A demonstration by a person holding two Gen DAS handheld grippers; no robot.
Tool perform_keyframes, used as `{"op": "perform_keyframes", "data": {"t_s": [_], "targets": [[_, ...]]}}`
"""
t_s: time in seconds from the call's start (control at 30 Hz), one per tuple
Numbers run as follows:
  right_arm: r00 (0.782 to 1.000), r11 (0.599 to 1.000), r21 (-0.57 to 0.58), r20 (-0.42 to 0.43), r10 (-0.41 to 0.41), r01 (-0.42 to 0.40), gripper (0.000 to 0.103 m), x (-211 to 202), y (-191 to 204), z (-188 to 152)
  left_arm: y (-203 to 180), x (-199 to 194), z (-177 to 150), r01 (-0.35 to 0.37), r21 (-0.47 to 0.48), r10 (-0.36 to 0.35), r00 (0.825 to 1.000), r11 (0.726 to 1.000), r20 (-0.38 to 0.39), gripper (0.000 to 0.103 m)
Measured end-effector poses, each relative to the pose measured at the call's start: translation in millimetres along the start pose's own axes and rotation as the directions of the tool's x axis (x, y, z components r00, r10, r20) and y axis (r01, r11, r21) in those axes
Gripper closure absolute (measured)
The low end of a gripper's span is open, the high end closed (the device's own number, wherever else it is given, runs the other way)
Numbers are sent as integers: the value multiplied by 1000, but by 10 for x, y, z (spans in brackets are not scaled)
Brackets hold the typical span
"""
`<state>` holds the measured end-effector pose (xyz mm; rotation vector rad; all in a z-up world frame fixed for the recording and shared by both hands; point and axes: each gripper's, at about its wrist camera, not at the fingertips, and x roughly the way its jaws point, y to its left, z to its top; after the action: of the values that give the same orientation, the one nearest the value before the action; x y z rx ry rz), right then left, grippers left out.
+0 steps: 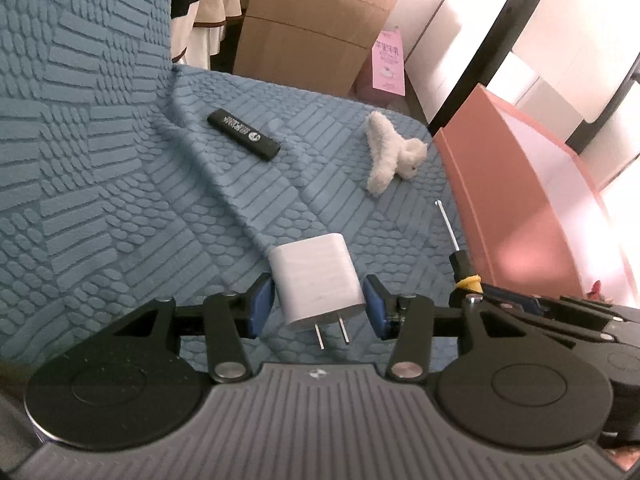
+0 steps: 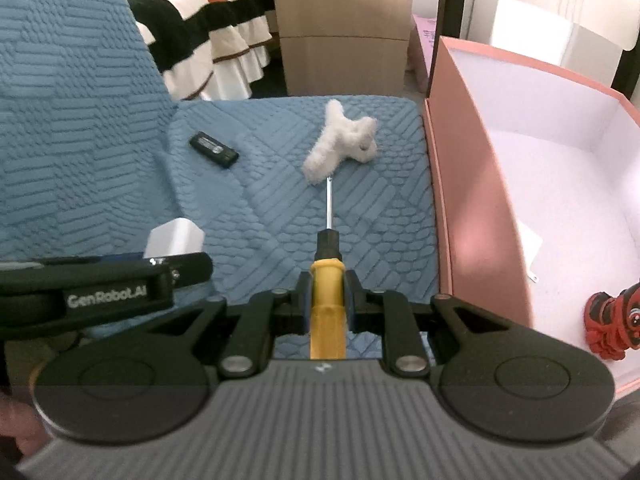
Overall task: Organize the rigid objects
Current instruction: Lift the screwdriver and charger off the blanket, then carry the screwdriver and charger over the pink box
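Note:
My left gripper [image 1: 319, 309] is shut on a white plug charger [image 1: 316, 282], its two prongs pointing back toward me, above the blue textured sofa cover [image 1: 120, 200]. My right gripper [image 2: 327, 300] is shut on the yellow handle of a screwdriver [image 2: 327, 280], shaft pointing forward; the screwdriver also shows in the left wrist view [image 1: 460, 256]. The left gripper's side and the charger [image 2: 176, 238] show at the left of the right wrist view. A black lighter-like stick [image 1: 243, 135] [image 2: 214, 149] lies further back on the sofa.
A white fluffy hair claw [image 1: 390, 152] [image 2: 340, 140] lies on the sofa ahead. A pink open box [image 2: 472, 200] [image 1: 500, 200] stands at the right, holding a red toy [image 2: 612, 324] and a white card [image 2: 528, 248]. A wooden cabinet [image 2: 344, 20] stands behind.

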<state>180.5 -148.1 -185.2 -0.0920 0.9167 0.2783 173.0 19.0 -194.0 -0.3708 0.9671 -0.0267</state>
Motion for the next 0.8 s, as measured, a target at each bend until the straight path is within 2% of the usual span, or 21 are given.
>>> {"op": "perform_keyframes", "data": {"t_s": [0.3,0.8], "targets": [[999,999,5,15,44,-44,84,-331,-101,140,-160,-337,210,24,-11,-23,999,1000,31,49],[988,996,9,124,88,-90,84,-1017,-413,539,-662,-869,637,92,20,-94,992,996,81,49]]}}
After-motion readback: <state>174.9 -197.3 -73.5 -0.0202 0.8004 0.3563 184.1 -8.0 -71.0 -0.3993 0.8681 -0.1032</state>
